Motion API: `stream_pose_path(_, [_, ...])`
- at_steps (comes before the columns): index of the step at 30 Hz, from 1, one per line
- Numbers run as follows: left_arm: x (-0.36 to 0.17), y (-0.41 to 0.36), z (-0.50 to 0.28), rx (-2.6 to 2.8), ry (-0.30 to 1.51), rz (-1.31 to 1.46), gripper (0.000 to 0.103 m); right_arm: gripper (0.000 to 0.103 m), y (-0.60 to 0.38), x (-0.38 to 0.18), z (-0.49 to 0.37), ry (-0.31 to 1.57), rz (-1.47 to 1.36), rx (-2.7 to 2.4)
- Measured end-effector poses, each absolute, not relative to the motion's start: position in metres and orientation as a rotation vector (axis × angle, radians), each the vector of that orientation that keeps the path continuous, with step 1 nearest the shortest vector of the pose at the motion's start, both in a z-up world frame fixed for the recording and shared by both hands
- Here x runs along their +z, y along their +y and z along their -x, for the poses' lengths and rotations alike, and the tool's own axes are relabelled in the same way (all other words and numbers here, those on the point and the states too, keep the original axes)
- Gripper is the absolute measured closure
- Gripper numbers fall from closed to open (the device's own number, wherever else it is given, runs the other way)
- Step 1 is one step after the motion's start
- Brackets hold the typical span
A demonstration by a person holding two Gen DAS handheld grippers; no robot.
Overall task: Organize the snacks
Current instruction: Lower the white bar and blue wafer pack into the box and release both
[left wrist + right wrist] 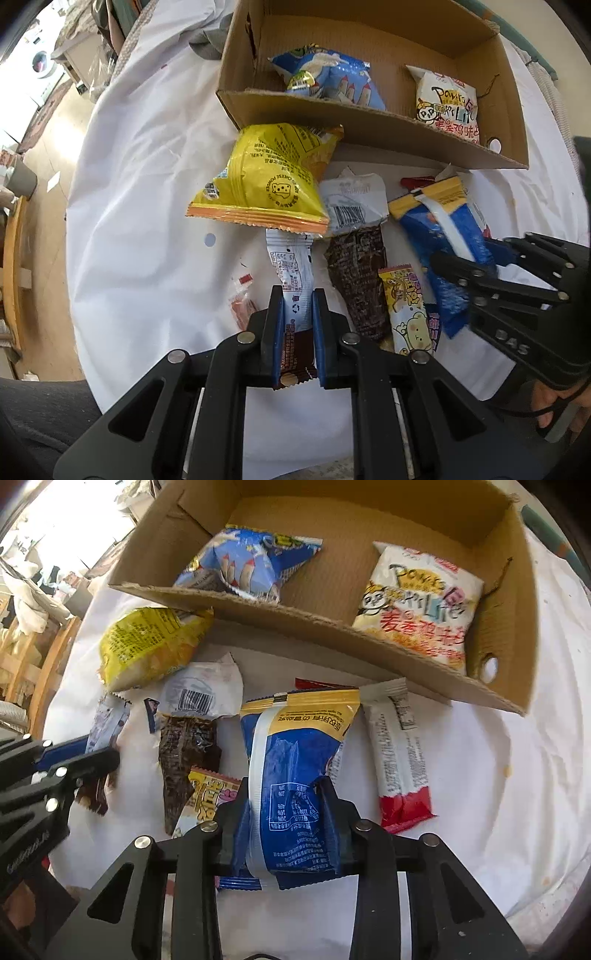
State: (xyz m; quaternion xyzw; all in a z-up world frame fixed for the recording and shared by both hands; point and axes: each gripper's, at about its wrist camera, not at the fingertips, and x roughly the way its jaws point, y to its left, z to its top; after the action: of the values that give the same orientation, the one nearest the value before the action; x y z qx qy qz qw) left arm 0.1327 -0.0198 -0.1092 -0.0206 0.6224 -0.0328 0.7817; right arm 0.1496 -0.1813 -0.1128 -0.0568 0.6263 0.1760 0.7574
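Note:
My left gripper (297, 295) is shut on a white and brown snack bar (293, 280); its far end lies under a yellow chip bag (266, 181). My right gripper (284, 786) is shut on a blue and yellow snack pack (295, 753); it also shows in the left wrist view (439, 236). The cardboard box (295, 627) behind holds a blue bag (243, 561) and a white bag (421, 605). Loose on the white cloth lie a dark brown packet (184, 749), a crumpled white wrapper (203, 690), a yellow candy pack (406, 306) and a white and red bar (399, 749).
The table is round with a white cloth (147, 184); its edge drops to the floor on the left. A small red packet (242, 306) lies left of my left gripper. The box's near wall (369, 129) stands just behind the loose snacks.

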Motion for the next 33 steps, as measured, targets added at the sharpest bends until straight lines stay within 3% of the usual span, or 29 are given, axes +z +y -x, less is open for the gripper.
stream_pose_path(6, [-0.097,-0.017,-0.129,-0.057,1.297,0.057,0.092,0.068,-0.224,-0.087,-0.134,1.31,0.01,0.373])
stream_pose_path(19, [-0.037,-0.006,-0.133,-0.019,1.057,0.105,0.092,0.068,-0.286,0.011,-0.128,0.886,-0.039,0.169])
stream_pose_path(33, [0.011,-0.012,-0.194,-0.049,0.943,0.075,0.092,0.068,-0.266,0.032,-0.188,0.826,0.003,0.196])
